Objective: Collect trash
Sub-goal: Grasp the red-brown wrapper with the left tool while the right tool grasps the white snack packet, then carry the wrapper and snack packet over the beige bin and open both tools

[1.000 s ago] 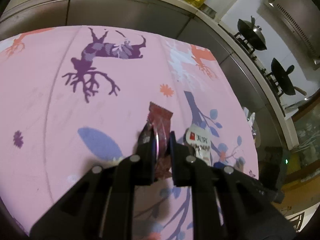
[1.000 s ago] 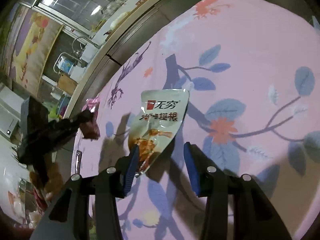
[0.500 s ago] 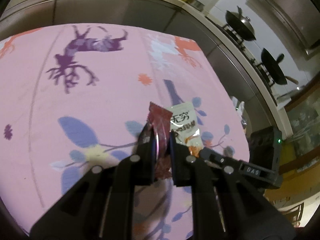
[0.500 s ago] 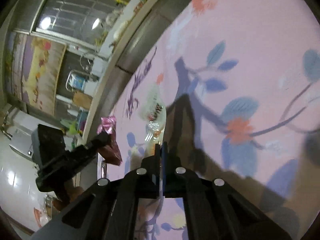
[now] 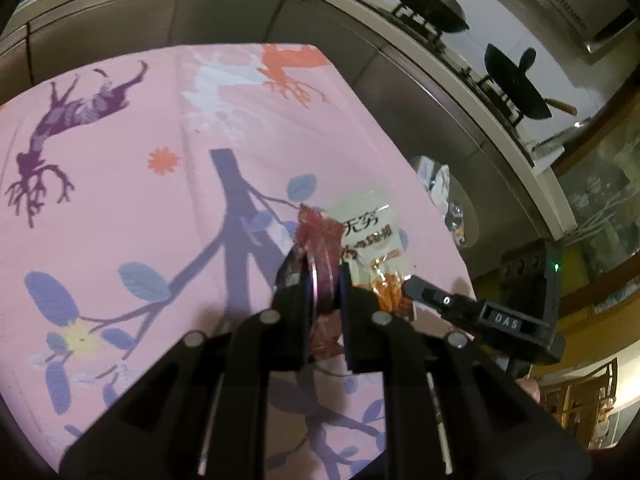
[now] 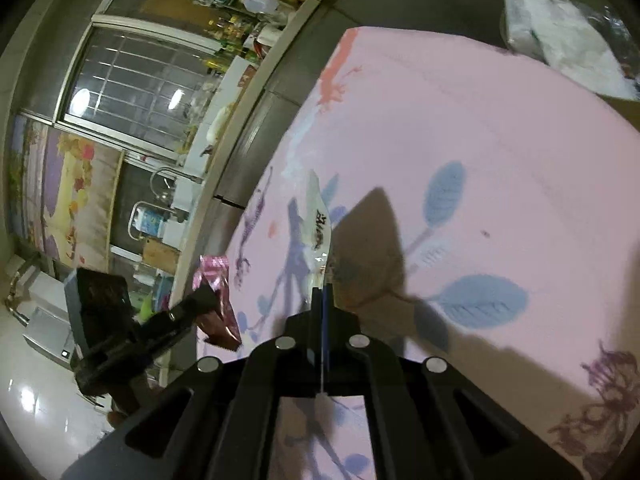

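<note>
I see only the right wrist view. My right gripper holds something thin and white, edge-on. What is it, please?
Observer: In the left wrist view the white snack packet shows its face: dark printed characters on top, an orange food picture below. The right gripper pinches its lower end.
Operator: Is anything waiting past the table?
Observer: Yes, past the pink tablecloth edge a round bin already holds wrappers.
Operator: And the left gripper?
Observer: The left gripper is shut on a red wrapper, held upright.
</note>
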{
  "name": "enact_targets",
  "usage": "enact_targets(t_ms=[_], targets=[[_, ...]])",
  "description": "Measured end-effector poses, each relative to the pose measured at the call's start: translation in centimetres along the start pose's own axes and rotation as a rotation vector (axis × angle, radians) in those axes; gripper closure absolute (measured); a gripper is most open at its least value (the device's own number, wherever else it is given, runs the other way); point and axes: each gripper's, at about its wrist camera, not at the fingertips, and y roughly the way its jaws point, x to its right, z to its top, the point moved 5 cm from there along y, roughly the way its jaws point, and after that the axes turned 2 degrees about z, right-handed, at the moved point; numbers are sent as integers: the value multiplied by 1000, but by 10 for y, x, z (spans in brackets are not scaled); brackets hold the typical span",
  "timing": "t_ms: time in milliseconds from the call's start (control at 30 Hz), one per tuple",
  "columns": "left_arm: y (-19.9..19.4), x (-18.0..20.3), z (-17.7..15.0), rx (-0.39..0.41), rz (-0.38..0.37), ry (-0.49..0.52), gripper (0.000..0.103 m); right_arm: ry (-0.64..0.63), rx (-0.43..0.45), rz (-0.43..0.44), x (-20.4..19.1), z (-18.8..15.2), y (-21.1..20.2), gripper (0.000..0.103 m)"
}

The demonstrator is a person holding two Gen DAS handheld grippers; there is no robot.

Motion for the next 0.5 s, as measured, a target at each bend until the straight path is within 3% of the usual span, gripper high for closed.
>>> enact_targets(t_ms=[367, 467, 500], targets=[[57, 5, -17, -132, -9, 10, 91, 87, -81, 24, 20, -12, 15, 100], [63, -3, -20, -142, -9, -7, 91, 92, -95, 26, 22, -11, 16, 92], [63, -6, -20, -145, -14, -15, 91, 91, -99, 16, 23, -11, 17, 83]])
